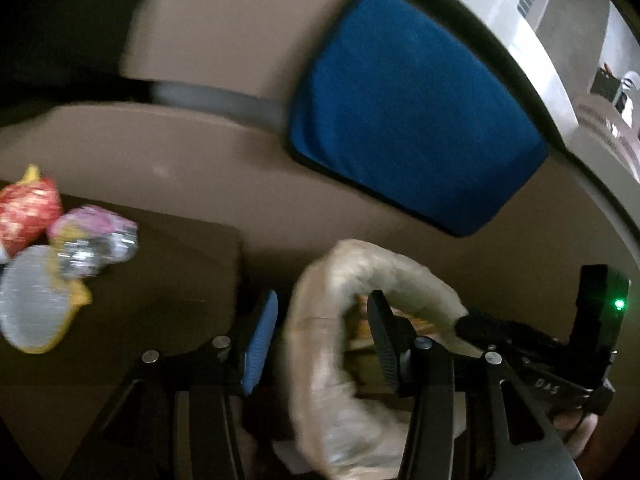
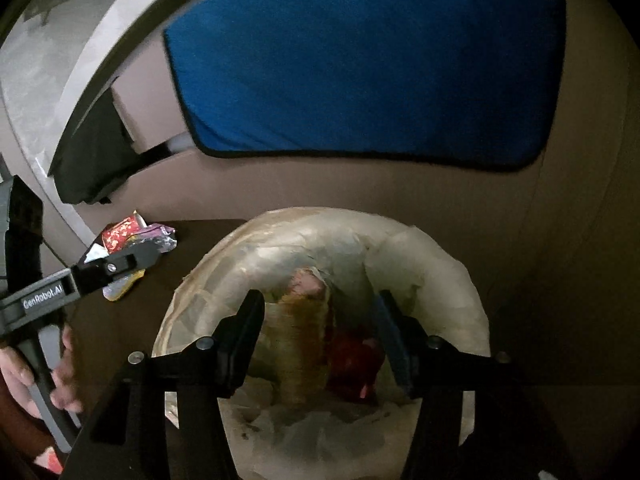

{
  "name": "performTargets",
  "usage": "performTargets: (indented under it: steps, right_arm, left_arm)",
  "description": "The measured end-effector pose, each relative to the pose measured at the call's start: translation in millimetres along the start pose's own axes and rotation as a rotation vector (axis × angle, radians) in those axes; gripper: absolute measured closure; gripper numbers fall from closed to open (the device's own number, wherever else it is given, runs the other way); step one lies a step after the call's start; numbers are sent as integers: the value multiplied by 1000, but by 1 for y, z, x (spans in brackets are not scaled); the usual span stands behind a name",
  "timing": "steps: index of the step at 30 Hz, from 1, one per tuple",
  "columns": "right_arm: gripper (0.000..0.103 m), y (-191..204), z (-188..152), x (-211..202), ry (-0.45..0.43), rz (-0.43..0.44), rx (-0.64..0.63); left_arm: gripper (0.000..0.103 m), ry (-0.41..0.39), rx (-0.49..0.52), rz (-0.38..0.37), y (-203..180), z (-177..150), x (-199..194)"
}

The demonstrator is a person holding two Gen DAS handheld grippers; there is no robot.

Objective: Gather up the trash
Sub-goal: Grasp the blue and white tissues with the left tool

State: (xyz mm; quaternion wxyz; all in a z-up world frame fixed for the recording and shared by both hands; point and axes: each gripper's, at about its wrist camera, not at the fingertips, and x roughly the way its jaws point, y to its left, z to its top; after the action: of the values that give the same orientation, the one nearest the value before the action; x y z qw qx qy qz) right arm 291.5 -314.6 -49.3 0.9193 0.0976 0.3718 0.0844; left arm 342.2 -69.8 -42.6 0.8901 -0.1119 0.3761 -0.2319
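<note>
- Several crumpled wrappers (image 1: 60, 256) lie far left on the dark table (image 1: 172, 280) in the left wrist view; the left tool (image 1: 316, 340) spreads wide around the plastic bag's (image 1: 320, 360) rim.
- Right wrist view: the right tool (image 2: 320, 336) gapes wide over the bag's mouth, holding nothing. The wrappers look light, crinkly and slippery; pinch a raised fold.

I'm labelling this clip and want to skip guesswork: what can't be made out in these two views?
- Wrappers on the dark table: left wrist view, motion blur hides print; right wrist view, the left hand-held gripper covers some.
- Bag contents: right wrist view, dim; only reddish and yellowish shapes.
- Right hand-held gripper: left wrist view, tips hidden by the bag rim.
- Blue cushion: top cut off by the frame edge.
</note>
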Motion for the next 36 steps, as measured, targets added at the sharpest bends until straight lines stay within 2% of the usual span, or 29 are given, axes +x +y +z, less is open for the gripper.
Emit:
performTargets:
  steps: [5,10,17,22,24,29,34,35,36]
  right_arm:
    - [49,25,4,-6,-48,-6,-41]
    - [49,58,8,-2,-88,-20,-83]
    - [49,110,2,23,-71,53,-147]
    - [49,135,-7,47,-22,133,-177]
    - [49,142,-10,55,-3,157,-184]
    - [49,153,-17,74,42,212,-173]
    - [49,149,-22,82,60,211,-172]
    - [49,146,-23,84,67,214,-165]
    - [49,144,-24,86,75,215,-157]
  left_arm:
    - [55,-74,11,104,43,-8,-40]
    - [55,-125,-62,182,110,-15,-84]
    - [55,-132,-184,243,189,-19,-114]
    - [55,-182,-212,264,219,-16,-128]
    - [52,-208,-219,260,227,-4,-126]
    - [52,-161,-279,198,237,28,-89]
    - [53,-102,-403,247,259,46,-49]
    - [55,-94,-419,247,261,46,-44]
    - [66,-89,-438,242,264,48,-39]
